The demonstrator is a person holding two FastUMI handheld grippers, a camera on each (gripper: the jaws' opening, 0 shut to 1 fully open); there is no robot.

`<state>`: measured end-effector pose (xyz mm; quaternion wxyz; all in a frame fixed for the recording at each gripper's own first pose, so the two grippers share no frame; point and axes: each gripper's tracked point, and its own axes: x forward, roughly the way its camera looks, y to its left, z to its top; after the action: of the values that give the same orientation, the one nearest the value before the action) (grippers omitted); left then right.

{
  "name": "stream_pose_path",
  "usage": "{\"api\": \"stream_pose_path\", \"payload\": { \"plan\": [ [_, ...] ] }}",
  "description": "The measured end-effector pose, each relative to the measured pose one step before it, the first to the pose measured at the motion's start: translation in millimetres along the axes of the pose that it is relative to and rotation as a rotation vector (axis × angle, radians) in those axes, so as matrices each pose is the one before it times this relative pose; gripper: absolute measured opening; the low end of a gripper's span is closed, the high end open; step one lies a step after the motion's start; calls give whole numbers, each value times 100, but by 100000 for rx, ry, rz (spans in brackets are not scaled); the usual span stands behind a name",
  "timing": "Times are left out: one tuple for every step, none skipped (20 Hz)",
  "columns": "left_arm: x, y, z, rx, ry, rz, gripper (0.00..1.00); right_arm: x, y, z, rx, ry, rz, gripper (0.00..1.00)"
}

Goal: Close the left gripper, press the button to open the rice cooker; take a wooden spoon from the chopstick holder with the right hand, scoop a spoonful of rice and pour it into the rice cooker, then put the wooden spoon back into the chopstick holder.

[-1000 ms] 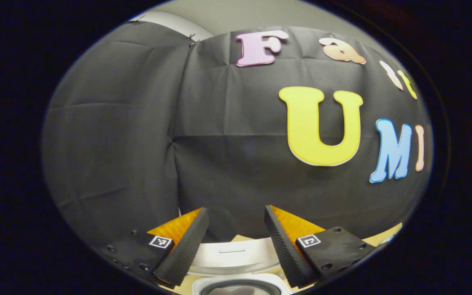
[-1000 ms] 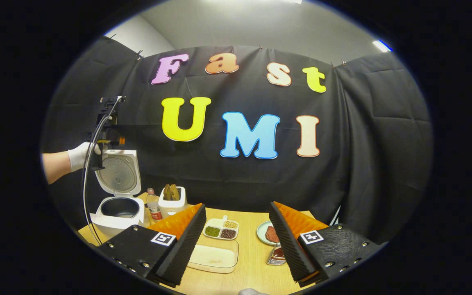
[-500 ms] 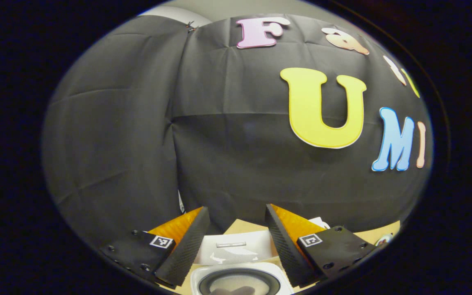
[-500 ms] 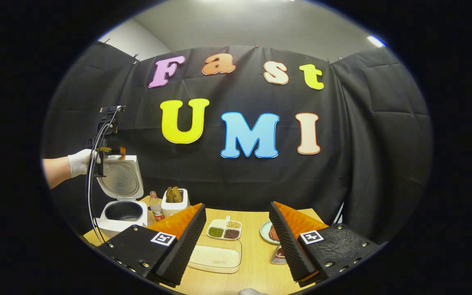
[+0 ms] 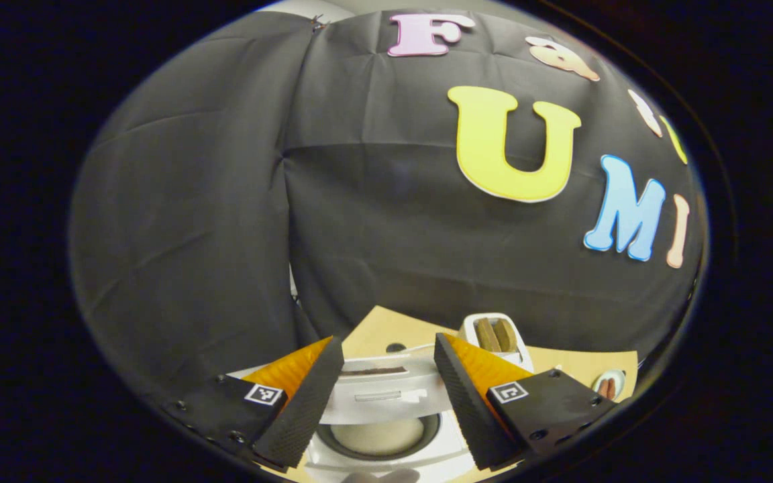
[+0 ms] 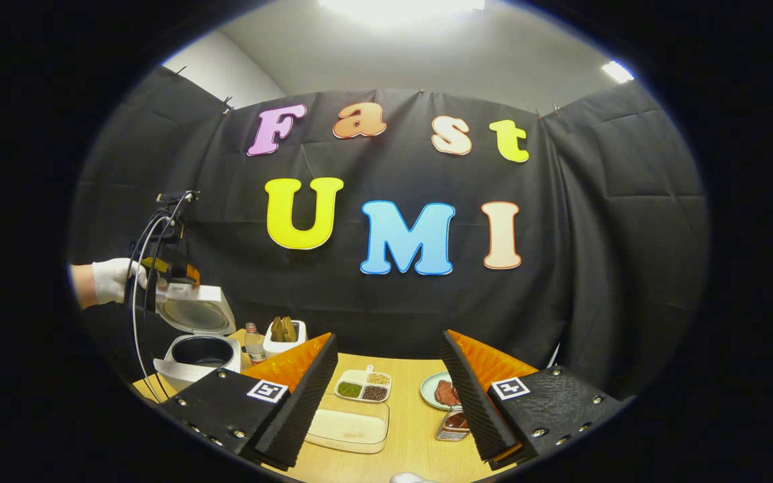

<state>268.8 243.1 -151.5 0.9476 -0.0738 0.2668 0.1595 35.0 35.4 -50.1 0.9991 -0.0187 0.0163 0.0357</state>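
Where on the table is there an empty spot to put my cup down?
Bare wood shows between the tray of beans and the plate of meat, running toward the back wall. The left end is crowded: rice cooker, bottle and holder stand close together. The clear box fills the near middle, between the right claw's fingers.

A staged recording booth, not a home kitchen: black cloth wall [image 6: 601,221] behind a wooden table [image 6: 413,416] ahead of the right gripper, set with a rice cooker [image 6: 195,335] and sectioned bean dish [image 6: 362,388].
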Motion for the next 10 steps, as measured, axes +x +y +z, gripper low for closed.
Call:
{"api": "stream_pose_path", "payload": {
  "plan": [
    [-369,-188,-1529,82,2373,-753,96,-125,-43,-17,155,-207,84,95],
    [-324,-160,-1475,-70,2259,-880,95,-177,51,-285,294,334,402,95],
    [-275,-169,-1633,-680,1868,-391,95,-122,-41,-91,384,247,177,95],
    [98,-68,-1589,158,3184,115,95,-9,-151,-149,420,412,110,95],
    [-84,26,-1761,230,2858,-18,96,-186,-135,-217,667,513,-132,95],
    [161,0,-1572,-209,2436,145,95,-43,83,-31,725,84,456,95],
    [146,-146,-1614,1016,2760,113,95,-67,-108,-119,246,510,197,95],
    [291,-154,-1229,1083,1984,96,96,-131,-246,-84,-189,276,-85,95],
    [291,115,-1345,649,1880,508,95,-103,1,-91,-14,125,226,95],
    [446,41,-565,834,1771,294,95,-106,-25,-121,197,158,173,95]
  ]
}}
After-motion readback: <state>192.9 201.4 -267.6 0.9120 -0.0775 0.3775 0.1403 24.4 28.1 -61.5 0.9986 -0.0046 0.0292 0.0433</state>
